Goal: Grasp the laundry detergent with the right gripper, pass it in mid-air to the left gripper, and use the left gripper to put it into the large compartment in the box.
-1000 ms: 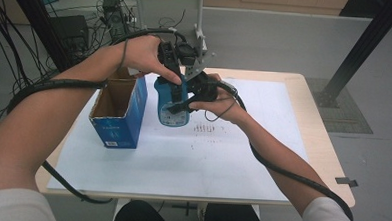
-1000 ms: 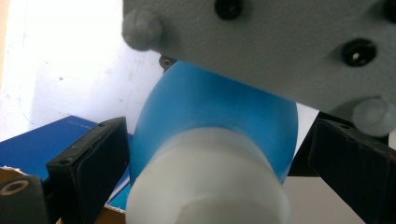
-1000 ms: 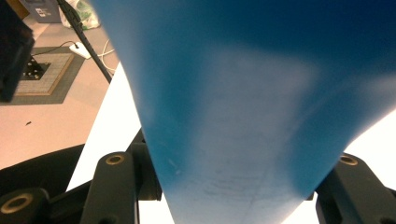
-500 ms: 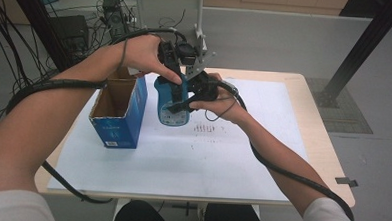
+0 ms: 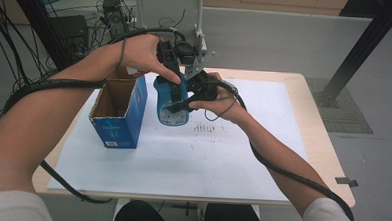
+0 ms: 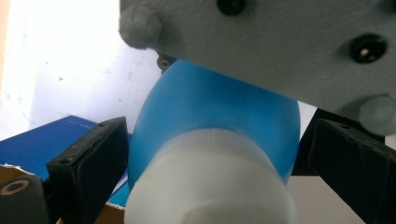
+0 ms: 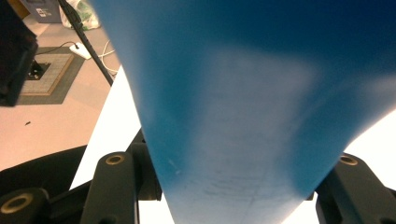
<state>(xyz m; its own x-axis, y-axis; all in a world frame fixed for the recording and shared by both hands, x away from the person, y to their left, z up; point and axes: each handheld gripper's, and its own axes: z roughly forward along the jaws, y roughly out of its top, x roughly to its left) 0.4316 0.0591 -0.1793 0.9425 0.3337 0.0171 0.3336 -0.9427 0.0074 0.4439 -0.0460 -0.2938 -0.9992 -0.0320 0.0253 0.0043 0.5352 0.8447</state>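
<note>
A blue bottle (image 5: 173, 114) with a white cap (image 6: 210, 186) stands upright on the white sheet, just right of the open blue box (image 5: 119, 112). My left gripper (image 5: 176, 85) comes down over its top, and in the left gripper view (image 6: 217, 135) both jaws lie against the bottle's shoulder beside the cap. My right gripper (image 5: 183, 103) reaches in from the right and is shut on the bottle's body. In the right gripper view (image 7: 231, 161) the blue body (image 7: 243, 93) sits tight between the jaws.
The cardboard-lined blue box (image 6: 51, 140) stands open-topped at the table's left. The white sheet (image 5: 262, 158) covers most of the wooden table (image 5: 327, 161). Cables trail from both forearms. The other gripper's grey plate (image 6: 261, 46) hangs close above the bottle.
</note>
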